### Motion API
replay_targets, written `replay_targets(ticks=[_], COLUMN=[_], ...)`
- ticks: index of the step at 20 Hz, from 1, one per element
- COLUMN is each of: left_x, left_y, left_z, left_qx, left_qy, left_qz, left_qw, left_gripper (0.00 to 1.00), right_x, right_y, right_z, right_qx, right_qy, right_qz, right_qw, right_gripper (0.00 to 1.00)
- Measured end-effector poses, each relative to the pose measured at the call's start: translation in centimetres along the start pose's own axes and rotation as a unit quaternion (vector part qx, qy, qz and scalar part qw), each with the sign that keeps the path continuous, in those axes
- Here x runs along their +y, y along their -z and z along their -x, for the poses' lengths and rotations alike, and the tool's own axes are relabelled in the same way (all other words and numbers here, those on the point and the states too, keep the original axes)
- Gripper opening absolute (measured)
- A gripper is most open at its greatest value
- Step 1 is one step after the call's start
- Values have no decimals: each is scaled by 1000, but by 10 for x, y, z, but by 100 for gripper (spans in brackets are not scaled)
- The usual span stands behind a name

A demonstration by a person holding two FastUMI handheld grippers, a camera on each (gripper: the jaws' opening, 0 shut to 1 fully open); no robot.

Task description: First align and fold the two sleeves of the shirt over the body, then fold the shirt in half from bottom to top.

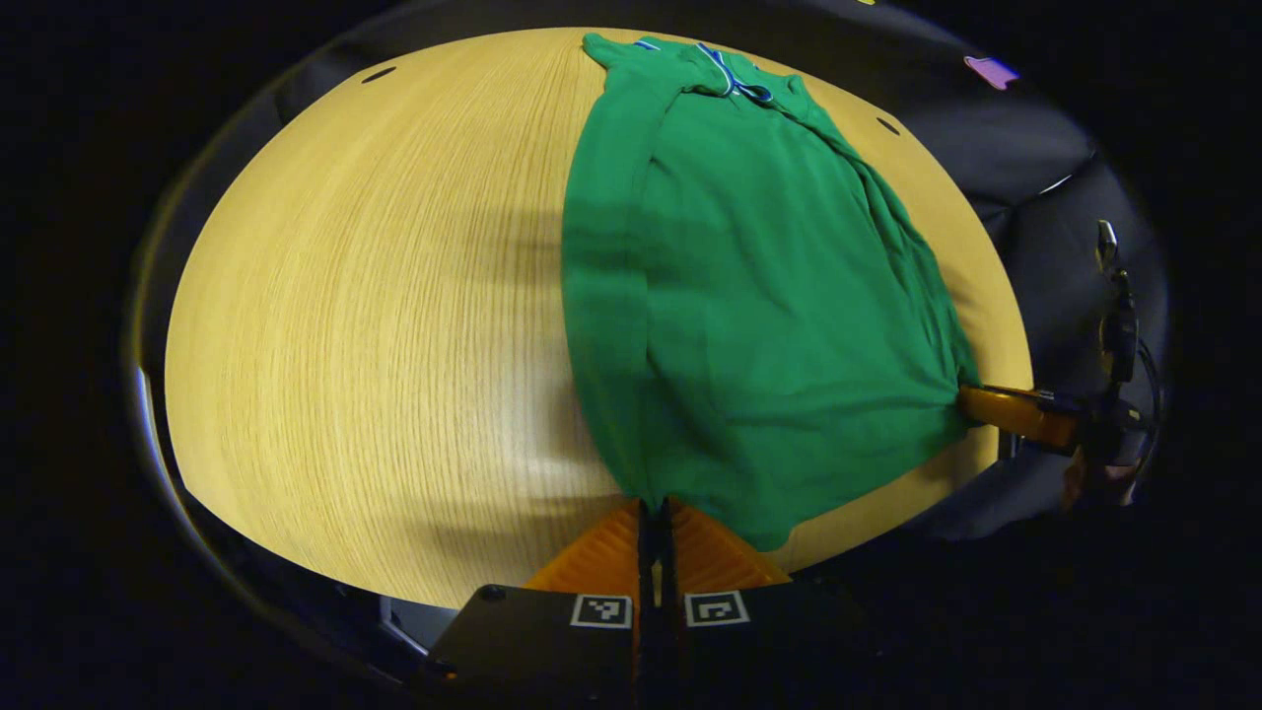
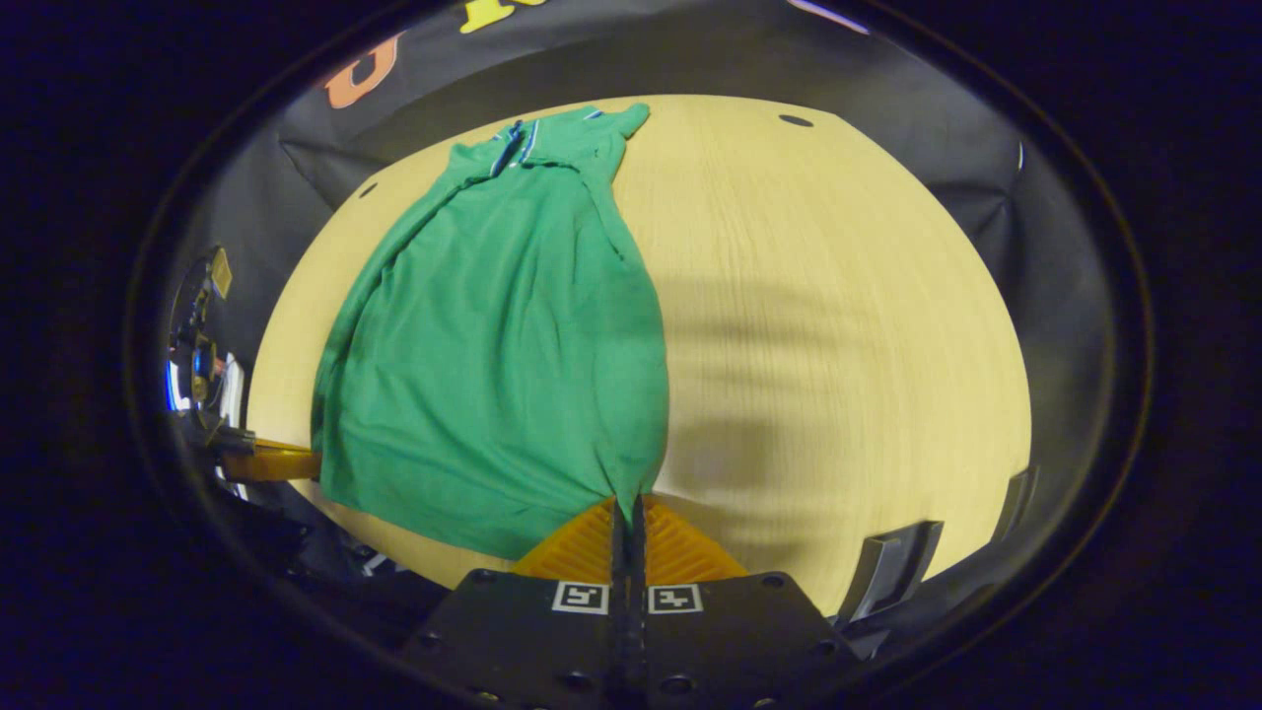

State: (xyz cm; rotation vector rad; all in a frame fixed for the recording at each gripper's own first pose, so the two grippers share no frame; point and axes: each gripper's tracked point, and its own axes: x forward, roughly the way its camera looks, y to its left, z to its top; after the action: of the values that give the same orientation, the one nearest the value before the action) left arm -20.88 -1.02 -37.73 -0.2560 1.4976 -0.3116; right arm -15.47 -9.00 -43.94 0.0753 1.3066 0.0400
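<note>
A green shirt (image 1: 749, 296) lies lengthwise on the wooden table (image 1: 375, 325), its collar at the far end and both sleeves folded over the body. My left gripper (image 1: 656, 508) is shut on the shirt's near-left bottom corner. In the right gripper view the same shirt (image 2: 513, 335) stretches away from me, and my right gripper (image 2: 626, 503) is shut on its other bottom corner. Each view also catches the other gripper (image 1: 1016, 414) (image 2: 266, 461) pinching the hem at the side. The hem hangs taut between the two corners near the table's front edge.
The round-looking table (image 2: 838, 325) has wide bare wood beside the shirt. Black cloth wall surrounds the table. A hand (image 1: 1094, 473) holds the far gripper at the right edge of the left gripper view. A dark bracket (image 2: 892, 567) sits at the table's near right edge.
</note>
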Motion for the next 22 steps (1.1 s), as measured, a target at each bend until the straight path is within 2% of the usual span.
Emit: replay_targets(ticks=[4, 9, 15, 18, 22], left_x=[-4, -13, -20, -26, -21], left_y=[-17, -55, -116, -152, -198], left_z=[26, 60, 86, 99, 112], left_qx=[-10, -63, -143, -180, -219], left_qy=[39, 64, 55, 65, 49], left_qz=[15, 15, -38, -30, -54], left_qw=[999, 996, 987, 981, 973], left_gripper=[7, 6, 6, 7, 6], right_x=[-2, 8, 20, 21, 22], right_y=[-20, -65, -119, -152, -206], right_z=[20, 50, 75, 86, 101], right_qx=[-15, -61, -116, -146, -189], right_qy=[-13, -28, -32, -31, -34], right_qz=[-13, -18, -5, -1, -6], right_qw=[1000, 998, 993, 989, 981], right_gripper=[0, 0, 0, 0, 0])
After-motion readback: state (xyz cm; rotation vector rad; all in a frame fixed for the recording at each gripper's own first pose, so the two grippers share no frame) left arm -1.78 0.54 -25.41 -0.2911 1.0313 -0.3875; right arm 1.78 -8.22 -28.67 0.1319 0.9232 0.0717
